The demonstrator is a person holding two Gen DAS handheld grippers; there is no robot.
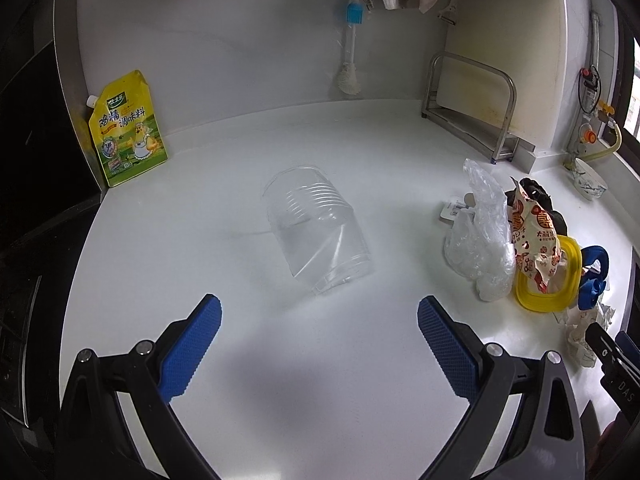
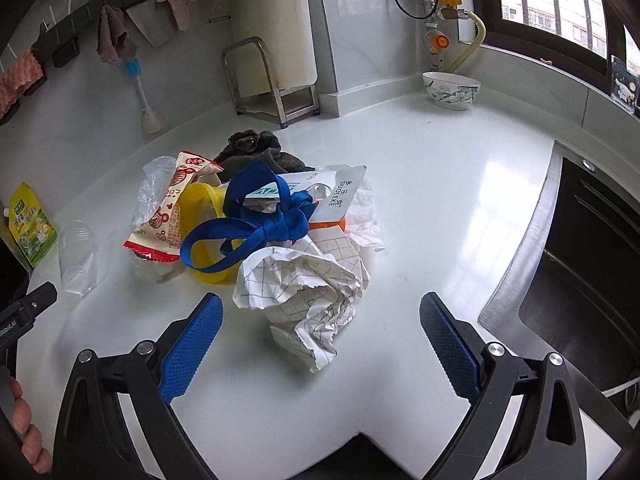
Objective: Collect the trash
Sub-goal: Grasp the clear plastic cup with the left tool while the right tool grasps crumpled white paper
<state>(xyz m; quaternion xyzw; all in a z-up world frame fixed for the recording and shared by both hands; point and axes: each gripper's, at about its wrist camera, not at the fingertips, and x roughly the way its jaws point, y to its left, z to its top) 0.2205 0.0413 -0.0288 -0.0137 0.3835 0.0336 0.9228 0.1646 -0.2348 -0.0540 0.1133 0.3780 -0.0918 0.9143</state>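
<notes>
A clear plastic cup (image 1: 316,232) lies on its side on the white counter, just beyond my open, empty left gripper (image 1: 320,316). It also shows in the right wrist view (image 2: 78,256). A trash pile sits to its right: a clear plastic bag (image 1: 480,248), a red-and-white snack wrapper (image 2: 168,216), a yellow ring-shaped lid (image 2: 204,232), a blue strap (image 2: 260,224), a white card (image 2: 332,192) and crumpled grid paper (image 2: 308,292). My right gripper (image 2: 320,320) is open and empty, with the crumpled paper between its fingers.
A yellow seasoning pouch (image 1: 128,128) leans at the back left. A metal rack (image 1: 472,104) and a hanging brush (image 1: 352,44) stand at the back wall. A patterned bowl (image 2: 452,90) sits far right. A dark cloth (image 2: 256,148) lies behind the pile. The sink (image 2: 580,272) is on the right.
</notes>
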